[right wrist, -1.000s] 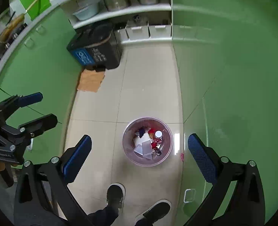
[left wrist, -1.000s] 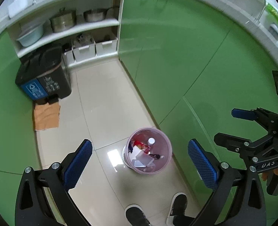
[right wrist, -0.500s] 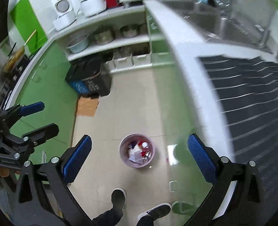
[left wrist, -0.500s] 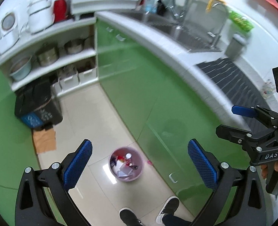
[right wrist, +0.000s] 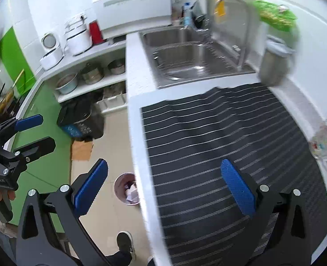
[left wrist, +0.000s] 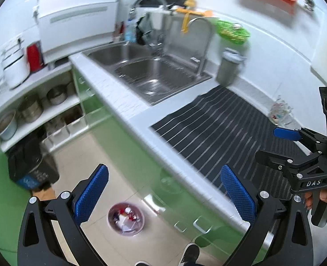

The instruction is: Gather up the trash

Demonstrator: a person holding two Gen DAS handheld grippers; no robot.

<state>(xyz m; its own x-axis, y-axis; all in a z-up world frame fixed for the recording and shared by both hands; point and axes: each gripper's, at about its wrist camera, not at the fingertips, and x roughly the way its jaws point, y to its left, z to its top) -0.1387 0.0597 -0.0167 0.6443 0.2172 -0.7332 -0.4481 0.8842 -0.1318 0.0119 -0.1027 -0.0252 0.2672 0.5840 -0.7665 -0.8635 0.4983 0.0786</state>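
Note:
A pink bin (left wrist: 126,218) with trash in it stands on the floor below the counter; the counter edge half hides the bin (right wrist: 127,191) in the right wrist view. A crumpled clear wrapper (left wrist: 281,112) lies at the far right of the striped mat, by the wall, and shows blurred as the wrapper (right wrist: 325,141) in the right wrist view. My left gripper (left wrist: 164,196) hangs open over the floor and the counter edge, holding nothing. My right gripper (right wrist: 163,186) is open above the black striped mat (right wrist: 218,137), also with nothing in it.
A steel double sink (left wrist: 150,71) with taps lies beyond the mat. A grey canister (left wrist: 228,68) stands at the mat's far corner. Shelves with pots (right wrist: 90,75), a black two-part bin (right wrist: 81,119) and a person's shoe (left wrist: 190,253) are below.
Both grippers have risen from low over the floor bin to above counter height. The sink, mat and wrapper have come into view. Both stayed open.

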